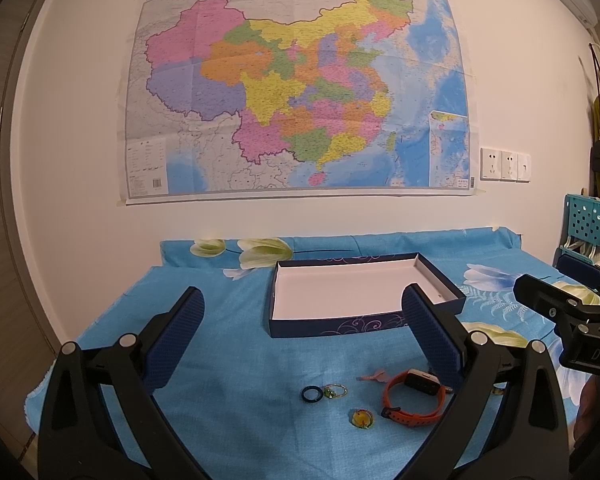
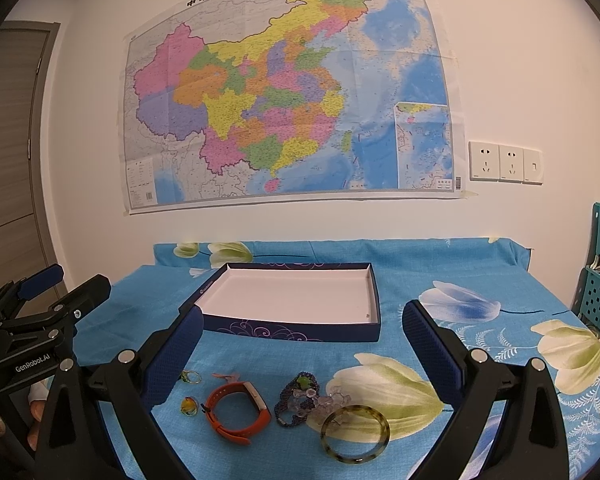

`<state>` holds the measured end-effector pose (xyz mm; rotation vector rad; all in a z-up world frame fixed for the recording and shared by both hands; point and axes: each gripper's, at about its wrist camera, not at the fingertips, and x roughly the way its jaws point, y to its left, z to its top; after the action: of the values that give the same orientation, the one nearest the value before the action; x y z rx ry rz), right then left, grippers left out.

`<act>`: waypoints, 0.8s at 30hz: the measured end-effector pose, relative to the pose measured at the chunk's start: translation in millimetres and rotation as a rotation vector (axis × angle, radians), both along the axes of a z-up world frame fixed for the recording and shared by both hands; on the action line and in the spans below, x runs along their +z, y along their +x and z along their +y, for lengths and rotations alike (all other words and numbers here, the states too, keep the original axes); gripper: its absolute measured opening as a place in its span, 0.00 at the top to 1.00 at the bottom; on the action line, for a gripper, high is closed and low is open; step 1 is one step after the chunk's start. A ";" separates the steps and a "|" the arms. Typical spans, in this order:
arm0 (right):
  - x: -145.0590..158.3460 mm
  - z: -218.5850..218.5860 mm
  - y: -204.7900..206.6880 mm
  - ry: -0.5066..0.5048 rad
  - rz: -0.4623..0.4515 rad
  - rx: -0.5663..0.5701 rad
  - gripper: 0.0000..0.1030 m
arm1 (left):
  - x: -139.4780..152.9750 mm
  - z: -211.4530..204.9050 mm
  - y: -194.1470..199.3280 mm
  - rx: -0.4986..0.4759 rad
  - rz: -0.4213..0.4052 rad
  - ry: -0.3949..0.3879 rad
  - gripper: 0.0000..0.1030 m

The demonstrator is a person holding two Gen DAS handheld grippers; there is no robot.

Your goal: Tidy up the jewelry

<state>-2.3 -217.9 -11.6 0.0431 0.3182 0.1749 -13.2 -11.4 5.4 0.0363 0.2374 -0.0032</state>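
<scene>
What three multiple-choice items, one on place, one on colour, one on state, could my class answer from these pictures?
1. Where does the box lie relative to the jewelry?
A. Behind it, nearer the wall
B. In front of it
C. On top of it

2. What colour is the watch strap?
A. Green
B. Orange
C. White

3. What does the box hold?
A. The watch
B. The bangle
C. Nothing

Answers: 1 A, the jewelry lies on the cloth nearer the cameras. 2 B, the strap is orange in both views. 3 C, its white floor is bare; the bangle lies outside, and the left gripper and right gripper are open.
</scene>
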 end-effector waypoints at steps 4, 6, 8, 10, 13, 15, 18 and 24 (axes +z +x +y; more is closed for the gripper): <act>0.0 -0.6 -0.3 0.002 0.001 0.001 0.06 | -0.2 0.3 0.4 0.000 -0.002 0.002 0.05; -0.2 -0.3 -0.5 0.000 0.001 0.000 0.06 | 0.0 -0.2 0.2 -0.001 0.000 0.001 0.05; -0.1 -0.2 0.5 0.001 0.001 0.001 0.06 | 0.0 0.0 0.1 0.000 -0.001 0.002 0.05; -0.5 -0.6 2.7 0.002 0.003 0.000 0.06 | -0.6 -1.4 -0.8 0.000 -0.001 0.001 0.05; -0.6 -0.2 2.7 0.002 0.003 0.000 0.06 | -0.7 -1.0 -0.1 -0.001 -0.001 0.002 0.05; -0.8 -0.9 1.6 0.003 0.005 0.001 0.06 | -0.7 -1.0 -0.1 0.000 -0.001 0.002 0.05; -1.0 -1.4 1.7 0.002 0.006 0.000 0.06 | -1.0 -2.7 -0.7 -0.001 0.001 0.002 0.05; -3.6 -1.2 4.5 0.008 0.013 0.000 0.06 | -6.6 -11.3 -0.1 -0.006 0.012 -0.001 0.05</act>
<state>2.2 -219.1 -15.1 0.0519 0.3303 0.1764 -13.2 -22.7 -1.2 0.0362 0.2495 -0.0096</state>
